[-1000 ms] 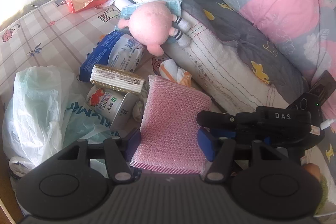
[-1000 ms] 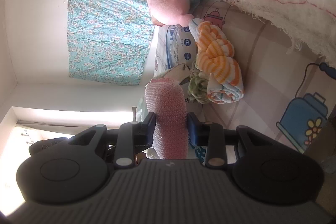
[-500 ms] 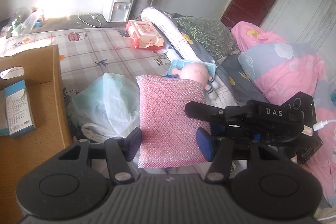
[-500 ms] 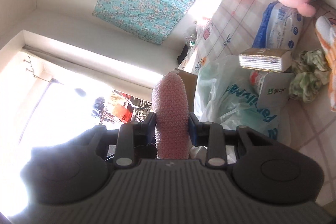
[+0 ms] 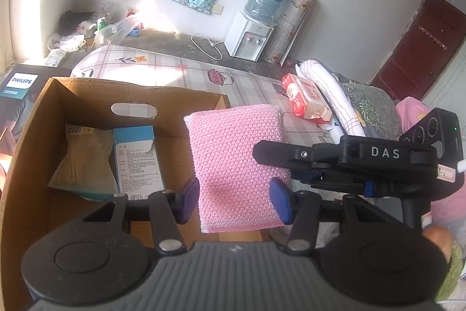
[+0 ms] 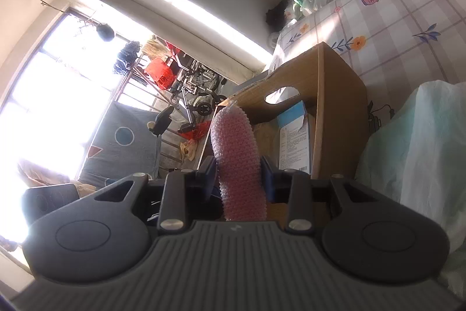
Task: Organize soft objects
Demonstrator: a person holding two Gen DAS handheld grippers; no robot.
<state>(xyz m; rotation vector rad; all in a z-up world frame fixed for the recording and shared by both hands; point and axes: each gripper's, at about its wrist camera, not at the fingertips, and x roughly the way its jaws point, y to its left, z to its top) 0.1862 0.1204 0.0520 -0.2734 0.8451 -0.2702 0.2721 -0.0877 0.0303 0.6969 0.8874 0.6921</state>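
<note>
Left wrist view alone shows the right gripper (image 5: 263,149) pinching the pink sponge (image 5: 237,165).

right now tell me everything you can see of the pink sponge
The sponge is a pink rectangular pad with a knobbly, glittery mesh cover, soft-looking and slightly bowed. It stands on edge in the air beside the cardboard box. The right tongs pinch its thin sides; the left tongs flank its wide faces, contact unclear. Nothing else touches it.

Sponge (image 5: 237,165) above box (image 5: 35,118) rim; carton (image 5: 137,159) and packet (image 5: 84,159) inside
</note>
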